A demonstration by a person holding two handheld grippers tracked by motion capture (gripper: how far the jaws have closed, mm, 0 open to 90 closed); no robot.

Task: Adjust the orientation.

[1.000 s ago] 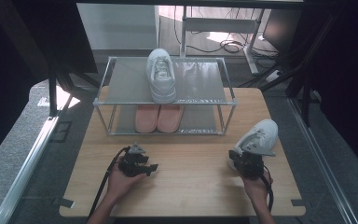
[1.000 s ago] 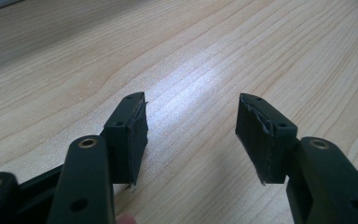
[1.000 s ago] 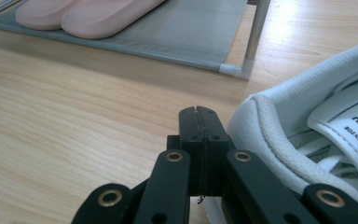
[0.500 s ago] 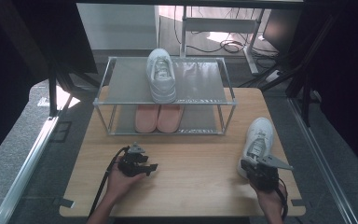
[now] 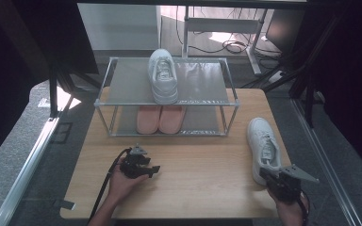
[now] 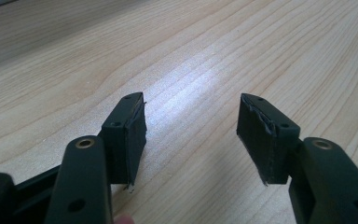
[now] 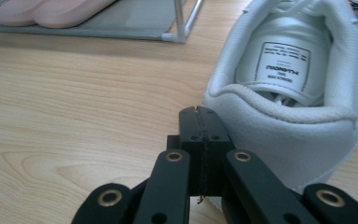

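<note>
- Two white lace-up sneakers are in play: one sitting on the top shelf (image 5: 202, 89) of the metal-framed rack, its mate (image 5: 263, 147) lying flat on the pale wooden table (image 5: 198, 188) at the right.
- That loose white sneaker is lying with its long axis running away from the person, heel nearest, toe pointing roughly toward the rack.
- Right gripper (image 5: 269, 176) is sitting just at the heel (image 7: 279, 135), jaws pressed fully together with nothing between them, the heel just to one side.
- Left gripper (image 5: 154, 169) is resting well apart, jaws spread wide over bare wood.
- Pink slippers (image 5: 160, 118) are occupying the lower shelf.
</note>
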